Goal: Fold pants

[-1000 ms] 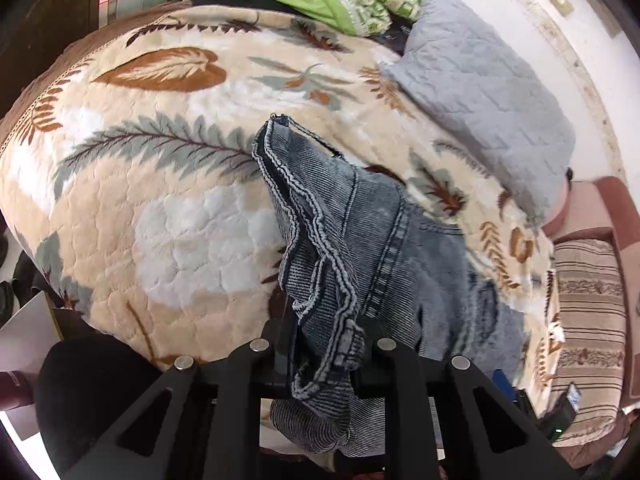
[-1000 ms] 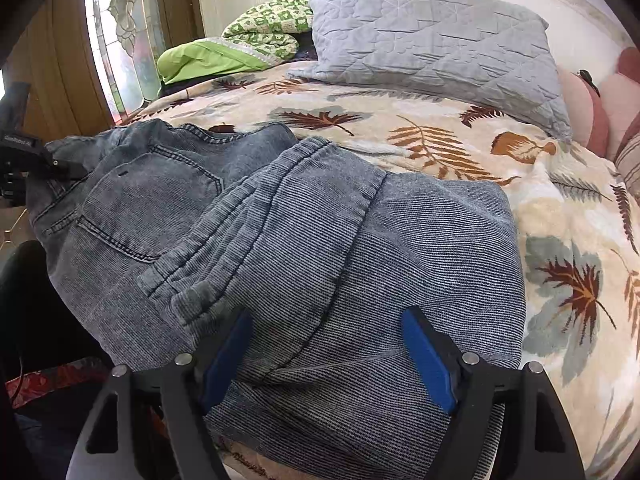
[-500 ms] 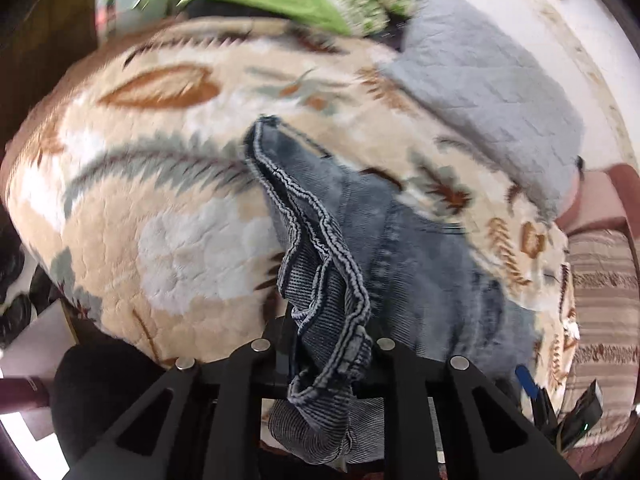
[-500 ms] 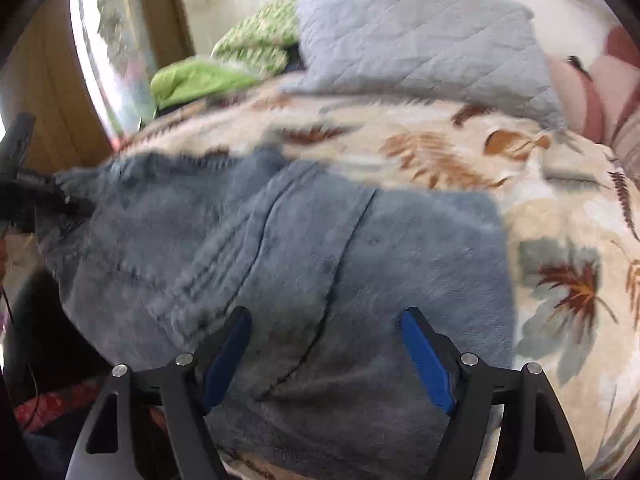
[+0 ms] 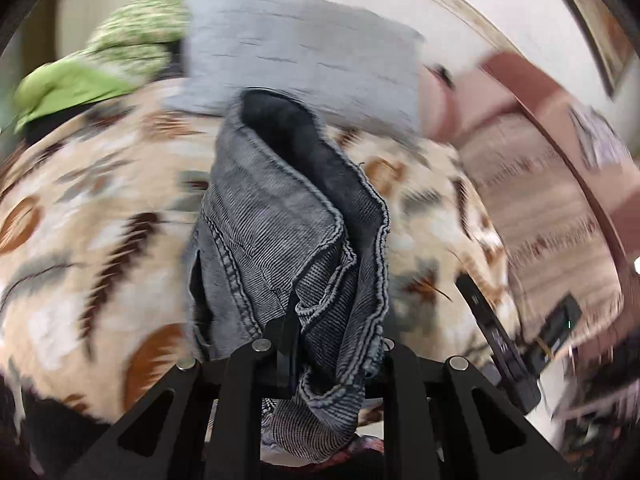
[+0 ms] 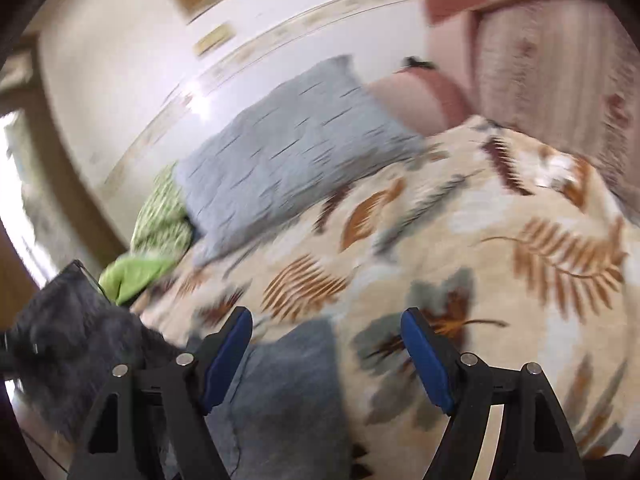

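The grey-blue denim pants (image 5: 288,232) hang bunched from my left gripper (image 5: 324,352), which is shut on their waistband and holds them lifted above the leaf-patterned bedspread (image 5: 80,240). In the right wrist view the pants (image 6: 288,392) lie under and between my open blue-padded fingers (image 6: 228,352), with a raised blurred part at the far left. My right gripper (image 6: 328,348) is open and empty just above the folded cloth. Both views are motion-blurred.
A grey quilted pillow (image 5: 304,52) and green bedding (image 5: 80,84) lie at the head of the bed. A pink striped cushion (image 6: 552,40) stands at the right. The other gripper's dark body (image 5: 500,340) shows at the right of the left wrist view.
My left gripper has swung the held waistband up and toward the right, over the bed. My right gripper has turned right, so most of the pants have left its view.
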`<state>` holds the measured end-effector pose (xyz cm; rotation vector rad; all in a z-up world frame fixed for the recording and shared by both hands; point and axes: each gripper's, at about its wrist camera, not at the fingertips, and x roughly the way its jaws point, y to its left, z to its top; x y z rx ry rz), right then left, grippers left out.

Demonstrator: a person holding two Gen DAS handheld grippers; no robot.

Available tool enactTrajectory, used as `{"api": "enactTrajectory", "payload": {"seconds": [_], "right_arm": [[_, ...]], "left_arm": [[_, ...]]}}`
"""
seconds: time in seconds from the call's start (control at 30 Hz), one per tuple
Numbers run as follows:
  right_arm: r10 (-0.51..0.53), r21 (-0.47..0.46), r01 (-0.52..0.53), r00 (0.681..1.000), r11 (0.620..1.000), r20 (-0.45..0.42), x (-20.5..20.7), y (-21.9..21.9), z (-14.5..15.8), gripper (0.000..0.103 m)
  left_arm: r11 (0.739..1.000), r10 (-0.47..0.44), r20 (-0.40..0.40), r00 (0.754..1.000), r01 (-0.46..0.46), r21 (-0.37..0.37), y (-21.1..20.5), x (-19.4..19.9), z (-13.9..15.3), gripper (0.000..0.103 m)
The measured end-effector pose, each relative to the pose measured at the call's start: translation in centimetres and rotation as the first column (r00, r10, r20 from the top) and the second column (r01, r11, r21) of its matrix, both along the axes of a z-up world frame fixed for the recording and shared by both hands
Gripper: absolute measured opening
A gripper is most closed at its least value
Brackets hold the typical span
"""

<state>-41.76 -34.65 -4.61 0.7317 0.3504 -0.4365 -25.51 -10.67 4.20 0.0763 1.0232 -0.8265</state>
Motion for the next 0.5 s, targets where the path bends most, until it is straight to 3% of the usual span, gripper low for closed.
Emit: {"api": "enactTrajectory", "payload": {"seconds": [0.17, 0.27, 0.33, 0.43, 0.5], "right_arm": [[-0.081, 0.072, 0.081, 0.997, 0.994, -0.003, -1.5, -2.6, -1.0, 0.08], [-0.111, 0.12, 0.113, 0.994, 0.986, -0.02, -2.0, -3.9, -1.8, 0.08], [-0.122, 0.146, 0.125, 0.992, 0.981, -0.029, -2.3, -4.3, -2.4, 0.08], [-0.121, 0.175, 0.126, 0.992, 0.977, -0.04, -2.3, -4.7, -3.0, 0.08], [-0.11, 0.18, 0.116, 0.993, 0.977, -0.042, -1.9, -4.6, -3.2, 0.08]], "left_arm": [[0.985, -0.145, -0.04, 0.989, 0.148, 0.085, -7.9, -2.9, -4.7, 0.021], [0.968, -0.175, -0.11, 0.979, 0.191, 0.165, -11.2, -3.2, -9.3, 0.029], [0.962, -0.183, -0.157, 0.971, 0.209, 0.175, -11.8, -3.0, -10.9, 0.031], [0.964, -0.202, -0.134, 0.97, 0.221, 0.15, -11.4, -3.2, -9.6, 0.04], [0.968, -0.231, -0.117, 0.966, 0.24, 0.073, -10.4, -3.2, -7.1, 0.043]]}}
